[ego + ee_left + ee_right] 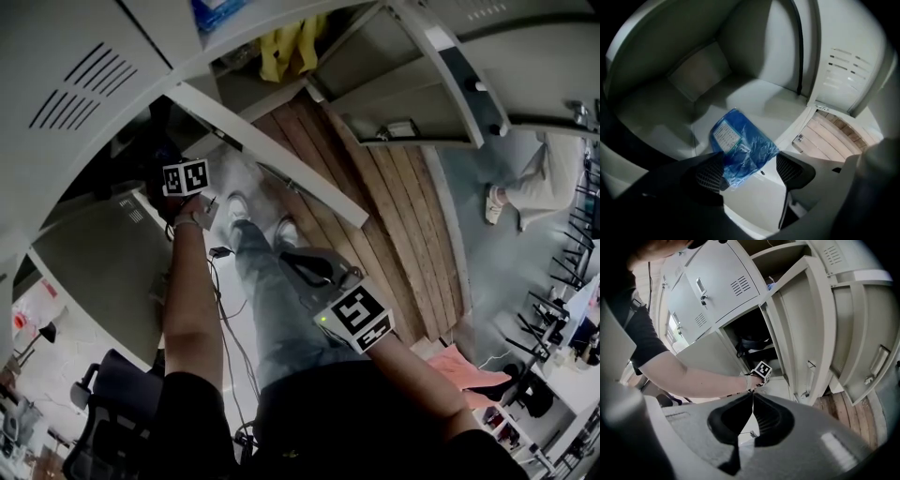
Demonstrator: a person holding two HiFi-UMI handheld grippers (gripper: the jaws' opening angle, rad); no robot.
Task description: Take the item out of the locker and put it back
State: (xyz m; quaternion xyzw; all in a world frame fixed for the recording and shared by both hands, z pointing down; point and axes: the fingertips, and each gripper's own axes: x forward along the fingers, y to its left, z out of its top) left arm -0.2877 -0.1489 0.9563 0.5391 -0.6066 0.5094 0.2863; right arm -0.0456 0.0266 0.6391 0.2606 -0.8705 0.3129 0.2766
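Left tongs gape over blue packet on locker floor.
Reaching-in step, seemingly; next, pinch packet. Right tongs clenched, empty.

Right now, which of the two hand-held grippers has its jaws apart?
The left gripper, inside the grey metal locker: its jaws stand wide apart, with the blue plastic packet lying between them. The right gripper has its jaws closed together, empty.
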